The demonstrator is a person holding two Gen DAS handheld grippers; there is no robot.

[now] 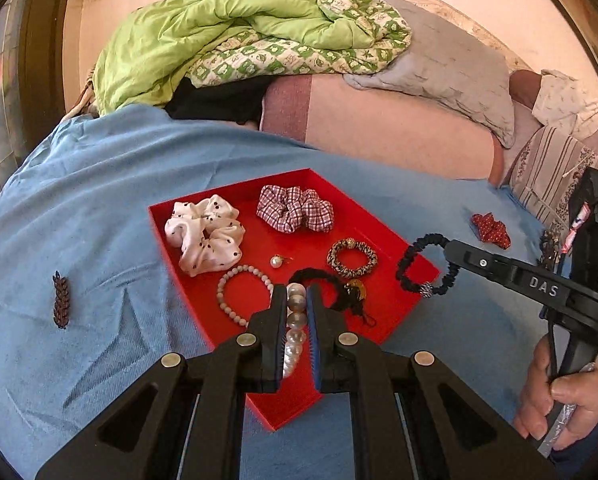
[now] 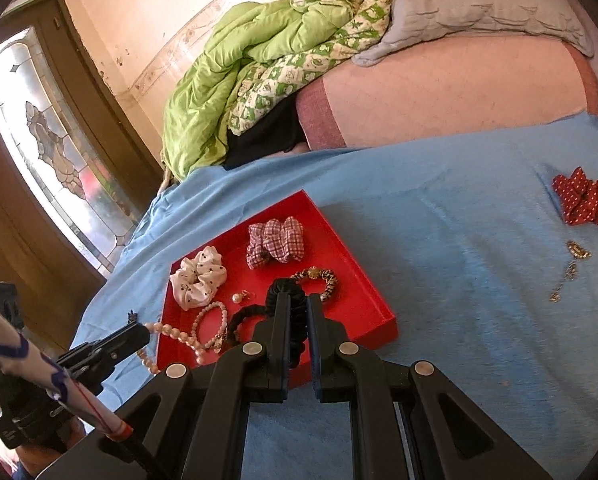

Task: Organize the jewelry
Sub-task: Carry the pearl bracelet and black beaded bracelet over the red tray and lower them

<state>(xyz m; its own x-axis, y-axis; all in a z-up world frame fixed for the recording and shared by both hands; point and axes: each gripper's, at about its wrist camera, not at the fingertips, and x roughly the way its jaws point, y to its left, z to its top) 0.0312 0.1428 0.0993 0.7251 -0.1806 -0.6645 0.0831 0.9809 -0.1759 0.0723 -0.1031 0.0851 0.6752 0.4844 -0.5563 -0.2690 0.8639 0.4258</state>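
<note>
A red tray point(image 1: 379, 236) lies on a blue cloth and holds a white dotted scrunchie point(image 1: 205, 232), a checked scrunchie point(image 1: 295, 208), a leopard bracelet point(image 1: 351, 258), a bead bracelet point(image 1: 241, 292), a pearl earring point(image 1: 275, 261) and a black band point(image 1: 331, 280). My left gripper point(image 1: 297, 294) is shut on a large pearl string point(image 1: 295, 320) above the tray's near side. My right gripper point(image 2: 298, 300) is shut on a black ruffled hair band point(image 2: 295, 320), held over the tray's right edge; it also shows in the left wrist view point(image 1: 423, 264).
On the blue cloth point(image 2: 439, 280) lie a red dotted scrunchie point(image 2: 585, 202), a gold chain piece point(image 2: 569, 270) and a dark leaf-shaped clip point(image 1: 60, 300). A green quilt point(image 1: 235, 36), a grey pillow point(image 1: 451, 64) and a pink bolster point(image 1: 395, 132) lie behind.
</note>
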